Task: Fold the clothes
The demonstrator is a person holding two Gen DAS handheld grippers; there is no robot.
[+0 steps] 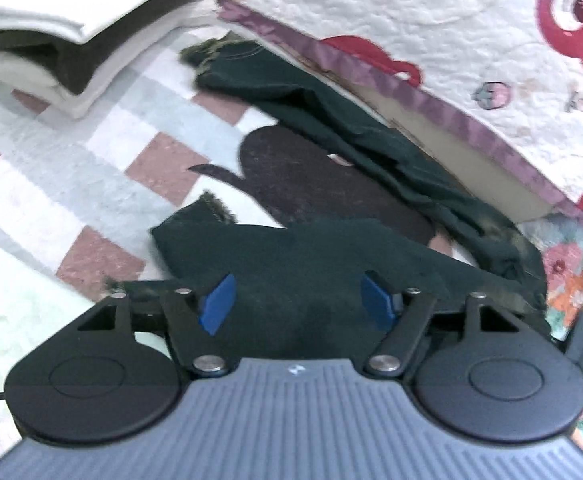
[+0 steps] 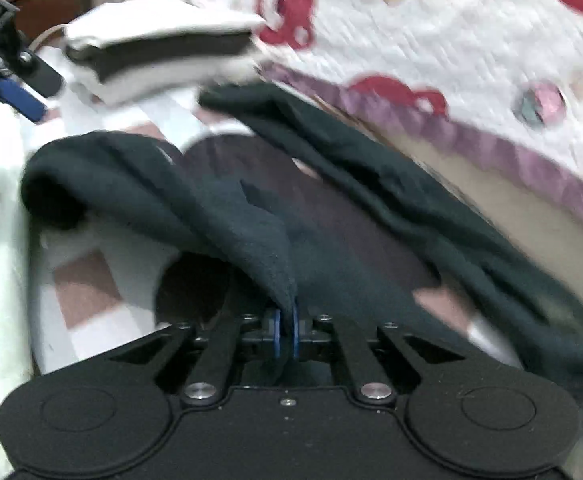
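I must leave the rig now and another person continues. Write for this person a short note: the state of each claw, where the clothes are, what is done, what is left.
Left claw: open, its blue pads apart, above the dark green garment, gripping nothing.
Right claw: shut on a fold of the same dark green garment, which hangs up from it.
Clothes: the garment lies unfolded and crumpled on the checked bedcover, one part running along the quilt edge.
Done: a stack of folded white and dark clothes sits behind it.
Left: spread this garment flat, fold it, and probably add it to the stack.
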